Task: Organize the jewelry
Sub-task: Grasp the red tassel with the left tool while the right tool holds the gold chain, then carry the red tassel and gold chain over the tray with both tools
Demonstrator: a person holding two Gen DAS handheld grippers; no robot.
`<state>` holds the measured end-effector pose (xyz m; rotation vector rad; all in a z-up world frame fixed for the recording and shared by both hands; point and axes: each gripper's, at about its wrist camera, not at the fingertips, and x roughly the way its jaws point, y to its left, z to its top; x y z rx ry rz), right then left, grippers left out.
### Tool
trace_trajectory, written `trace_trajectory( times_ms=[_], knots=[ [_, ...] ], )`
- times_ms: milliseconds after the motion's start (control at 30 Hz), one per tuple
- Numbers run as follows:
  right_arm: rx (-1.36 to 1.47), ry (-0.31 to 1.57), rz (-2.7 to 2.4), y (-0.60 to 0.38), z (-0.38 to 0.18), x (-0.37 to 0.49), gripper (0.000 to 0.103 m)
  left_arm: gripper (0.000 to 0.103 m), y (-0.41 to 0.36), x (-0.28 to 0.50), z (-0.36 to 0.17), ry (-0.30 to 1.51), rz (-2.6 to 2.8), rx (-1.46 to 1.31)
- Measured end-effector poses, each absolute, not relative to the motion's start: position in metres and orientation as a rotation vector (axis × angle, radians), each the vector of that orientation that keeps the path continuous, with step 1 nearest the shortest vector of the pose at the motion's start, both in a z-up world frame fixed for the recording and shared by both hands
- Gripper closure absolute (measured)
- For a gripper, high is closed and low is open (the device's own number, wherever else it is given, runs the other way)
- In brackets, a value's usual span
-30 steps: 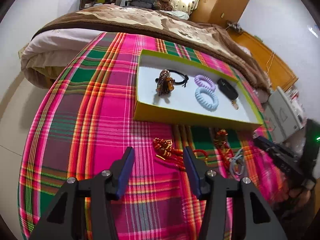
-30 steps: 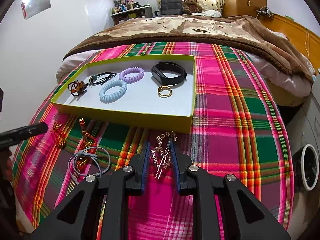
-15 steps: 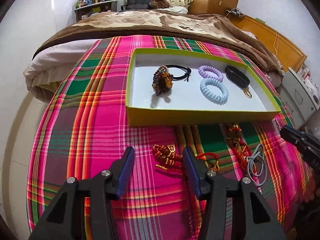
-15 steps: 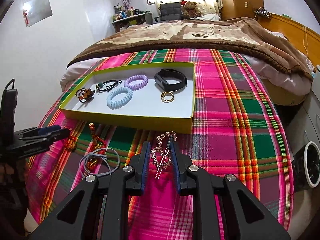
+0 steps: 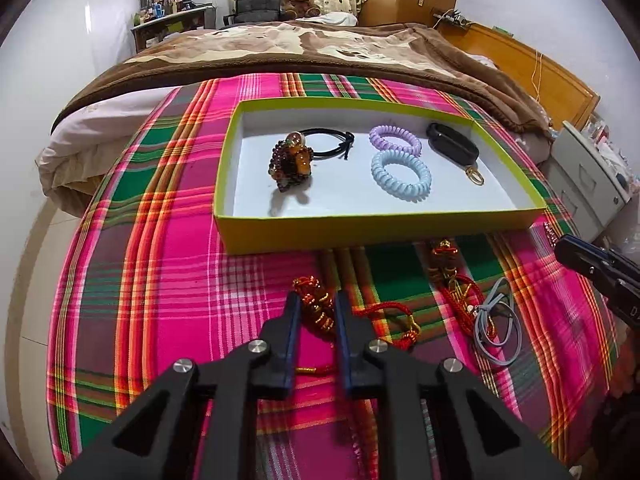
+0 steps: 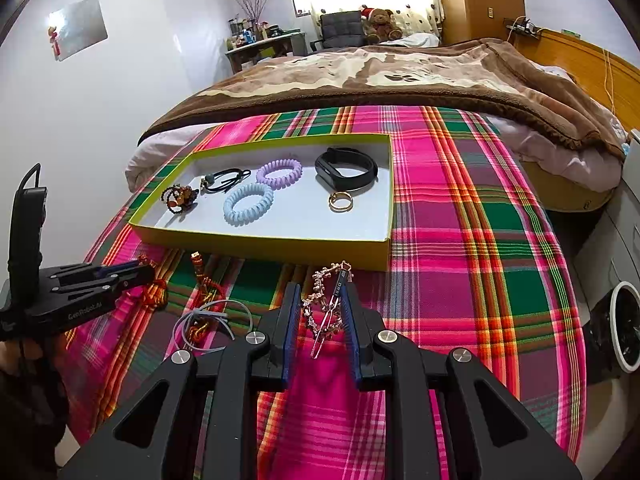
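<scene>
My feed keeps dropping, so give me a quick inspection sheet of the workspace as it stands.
Surface: plaid blanket over a bed.
Job's things: yellow-green tray holds beaded charm, black hair tie, purple coil tie, blue coil tie, black band, gold ring.
Clutter: second red tassel and grey cord loop lie loose before the tray.
Grippers: left hand-held gripper shut on red knot charm; right hand-held gripper shut on rose-gold hair clip.
Cables: nothing seen.
Surroundings: brown blanket, teddy bear.
</scene>
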<state>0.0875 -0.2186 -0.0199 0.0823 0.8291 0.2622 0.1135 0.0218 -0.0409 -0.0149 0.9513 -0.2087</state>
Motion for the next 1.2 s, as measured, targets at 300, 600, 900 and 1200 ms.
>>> trace_trajectory(
  times_ms=[300,600,900,1200],
  knots=[
    [0.085,0.811,0.265,-0.219,-0.014,0.085,0.082,0.086,0.031,0.104,-0.028,0.911,-0.225,-0.067],
    [0.074,0.783,0.278,-0.214,0.002,0.084,0.082,0.086,0.033,0.103,0.002,0.852,-0.257,-0.093],
    [0.061,0.757,0.316,-0.202,0.022,0.104,0.082,0.086,0.037,0.126,0.029,0.801,-0.278,-0.102],
    [0.043,0.796,0.322,-0.189,0.008,0.140,0.082,0.086,0.025,0.169,0.023,0.839,-0.314,-0.123]
  ],
)
